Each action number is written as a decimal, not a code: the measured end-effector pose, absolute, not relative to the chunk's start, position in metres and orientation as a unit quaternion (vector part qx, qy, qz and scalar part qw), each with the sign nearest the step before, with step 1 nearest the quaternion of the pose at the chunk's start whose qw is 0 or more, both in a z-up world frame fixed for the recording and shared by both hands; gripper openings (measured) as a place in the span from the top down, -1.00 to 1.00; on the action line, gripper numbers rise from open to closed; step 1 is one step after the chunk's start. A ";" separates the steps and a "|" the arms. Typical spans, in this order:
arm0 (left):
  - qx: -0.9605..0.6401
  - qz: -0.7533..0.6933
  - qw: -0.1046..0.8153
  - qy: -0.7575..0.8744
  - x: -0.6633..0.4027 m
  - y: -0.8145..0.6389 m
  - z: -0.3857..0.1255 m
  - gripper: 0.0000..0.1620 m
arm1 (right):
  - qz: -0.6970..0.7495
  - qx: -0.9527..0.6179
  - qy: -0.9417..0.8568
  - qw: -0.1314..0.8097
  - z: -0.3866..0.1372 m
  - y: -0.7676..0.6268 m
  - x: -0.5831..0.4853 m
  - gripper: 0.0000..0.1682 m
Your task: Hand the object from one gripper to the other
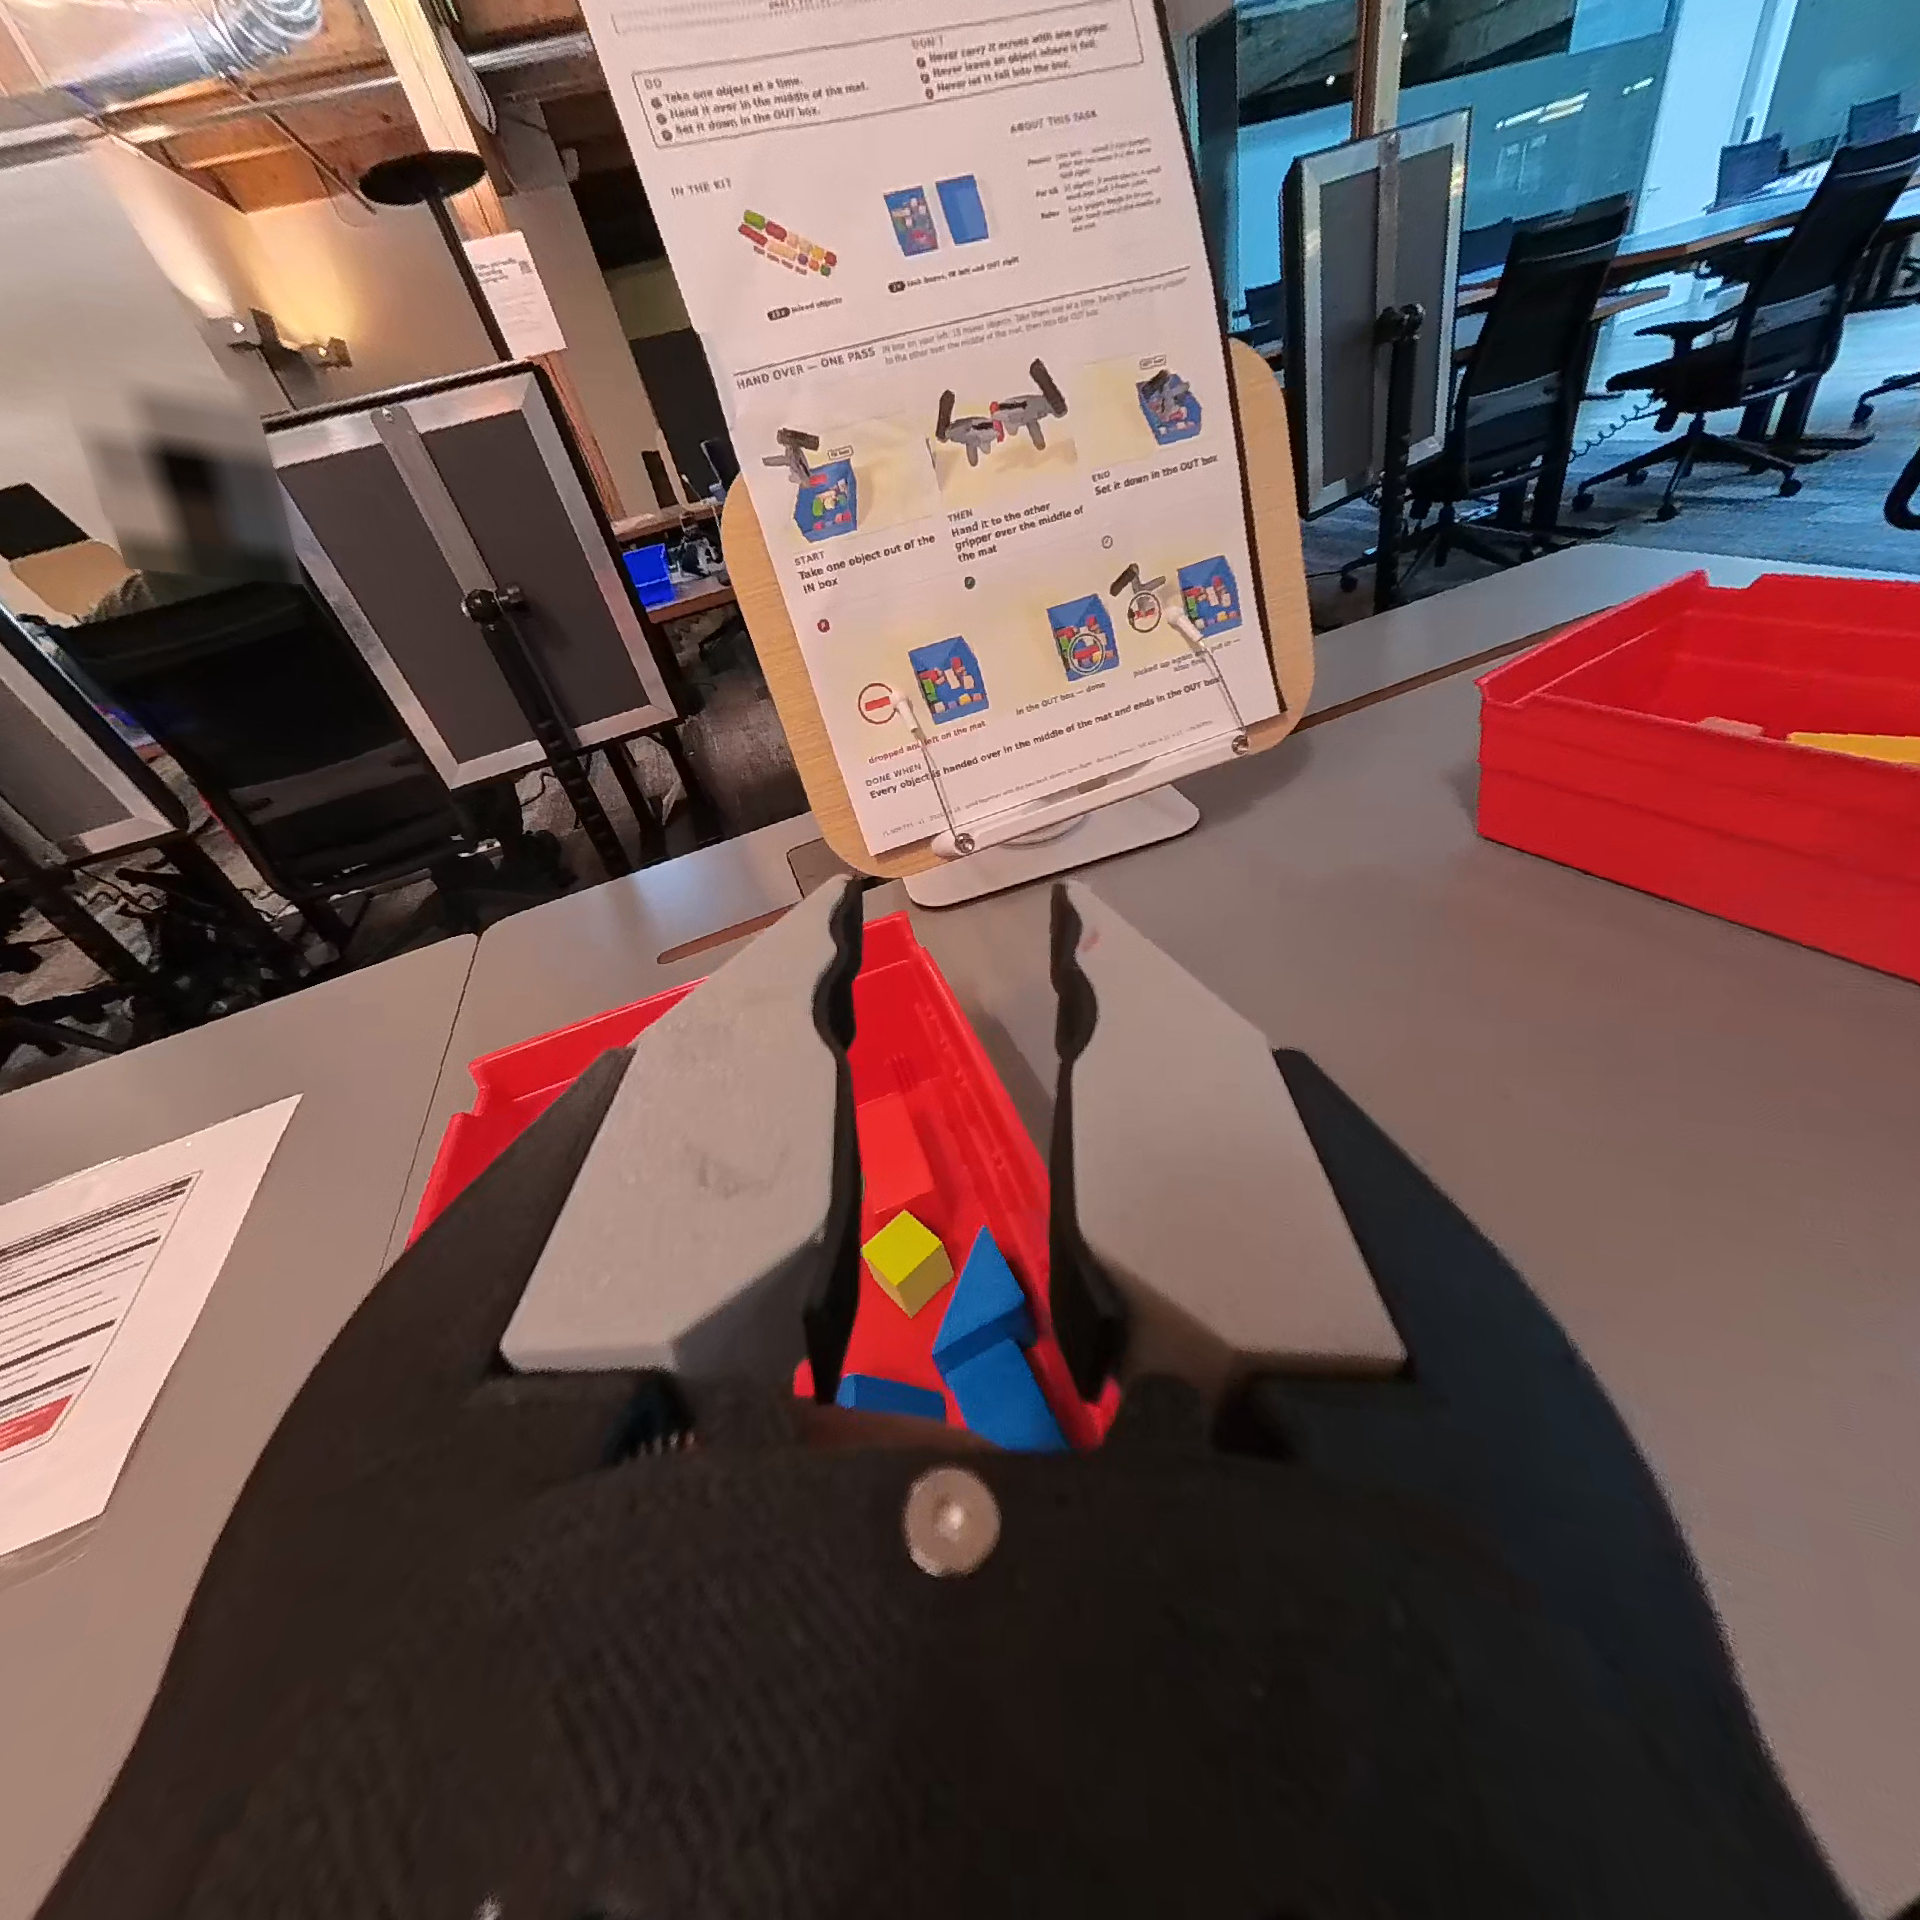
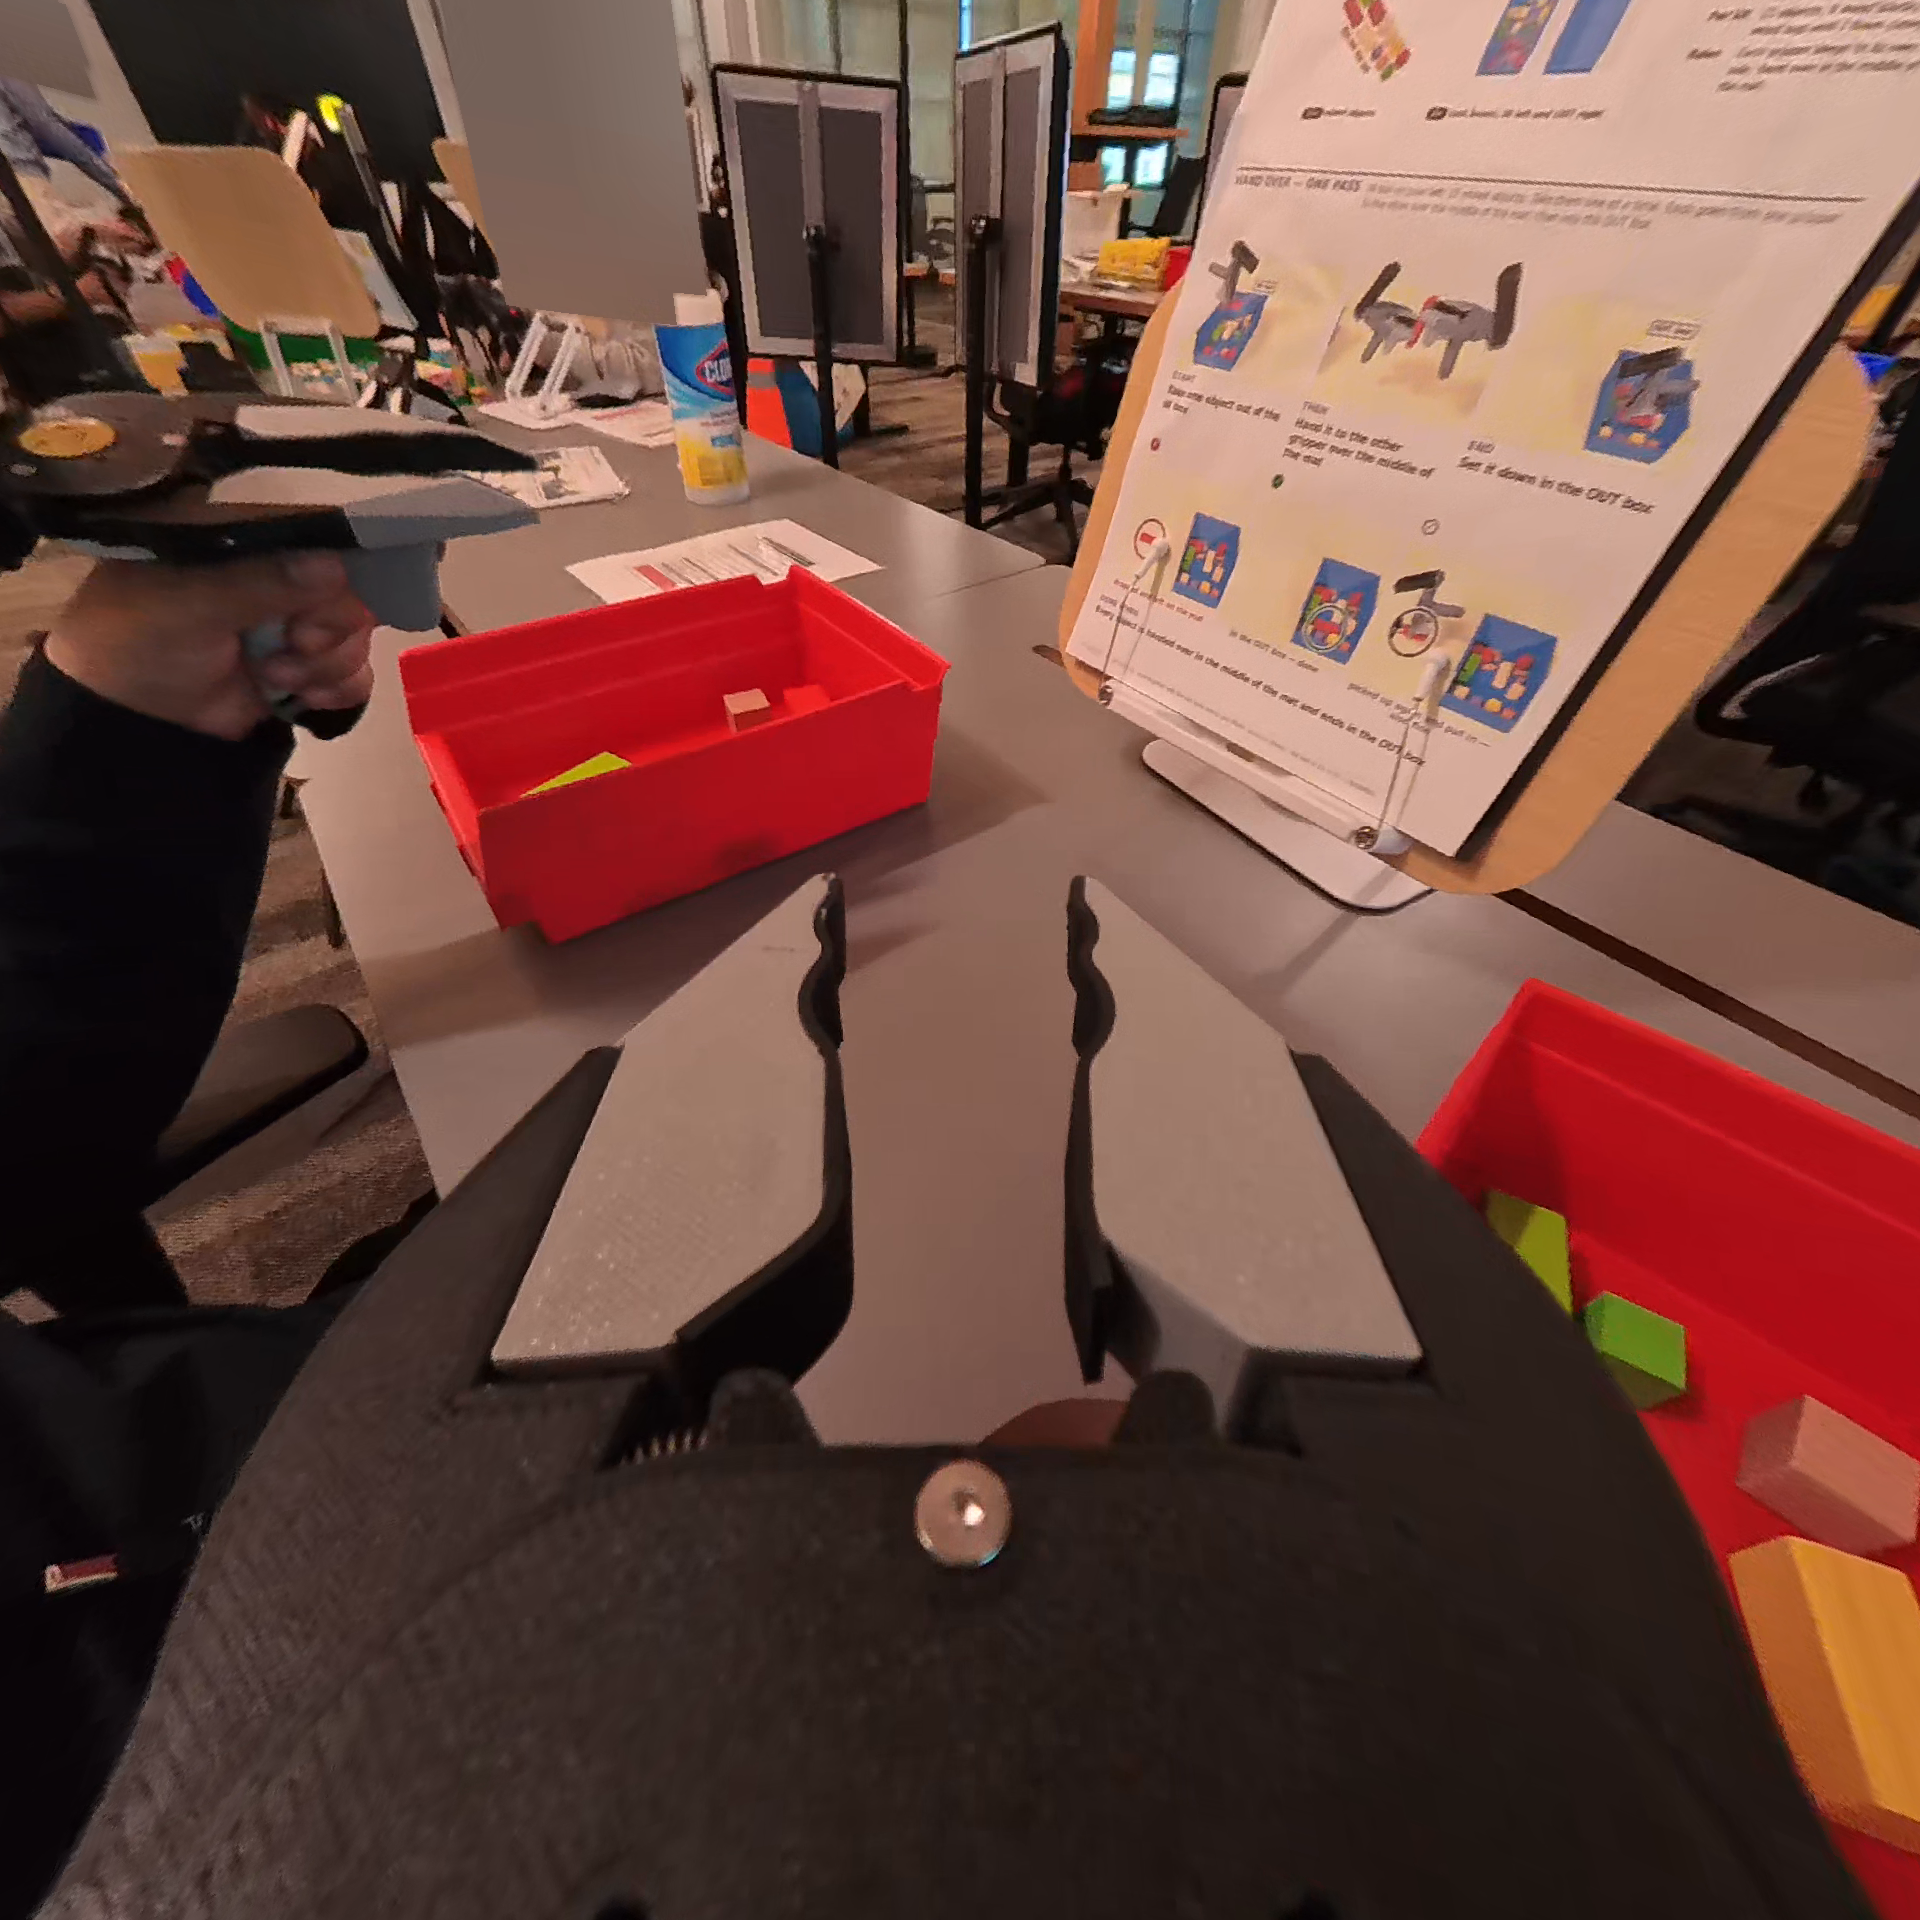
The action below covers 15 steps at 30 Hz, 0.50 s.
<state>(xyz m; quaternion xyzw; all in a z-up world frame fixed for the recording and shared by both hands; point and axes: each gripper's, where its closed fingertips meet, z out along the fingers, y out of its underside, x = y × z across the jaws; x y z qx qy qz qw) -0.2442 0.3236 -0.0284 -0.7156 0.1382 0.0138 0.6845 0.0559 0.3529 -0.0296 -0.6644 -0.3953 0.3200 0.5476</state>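
Note:
My left gripper (image 1: 956,904) is open and empty, held above a red box (image 1: 977,1039) on the grey table. Between its fingers I see a yellow cube (image 1: 906,1259), a red block (image 1: 891,1153) and blue blocks (image 1: 987,1340) in that box. My right gripper (image 2: 954,894) is open and empty over bare table. The left gripper (image 2: 312,478) also shows at far left in the right wrist view, held in a hand above the same red box (image 2: 717,831). A second red box (image 2: 1683,1174) at lower right holds green blocks (image 2: 1631,1345), a tan block (image 2: 1829,1470) and a yellow-orange block (image 2: 1839,1673).
A clipboard stand with a printed instruction sheet (image 1: 997,499) stands at the table's far side, between the boxes. A paper sheet (image 1: 94,1309) lies left of the near box. A wipes canister (image 2: 704,410) stands further back. Chairs and panel stands surround the table. Across from one pair of fingers to the other is roughly 30 centimetres.

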 end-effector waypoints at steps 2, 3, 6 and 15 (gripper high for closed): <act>-0.722 0.020 0.678 0.138 -0.246 0.327 -0.032 0.58 | 0.324 -0.662 -0.378 0.559 -0.025 0.357 0.061 0.52; -0.723 0.020 0.677 0.136 -0.247 0.328 -0.033 0.58 | 0.328 -0.659 -0.376 0.563 -0.022 0.357 0.061 0.52; -0.726 0.018 0.674 0.134 -0.249 0.330 -0.036 0.57 | 0.333 -0.646 -0.373 0.577 -0.015 0.354 0.061 0.53; -0.729 0.017 0.674 0.118 -0.263 0.330 -0.038 0.56 | 0.340 -0.614 -0.354 0.618 0.005 0.344 0.063 0.53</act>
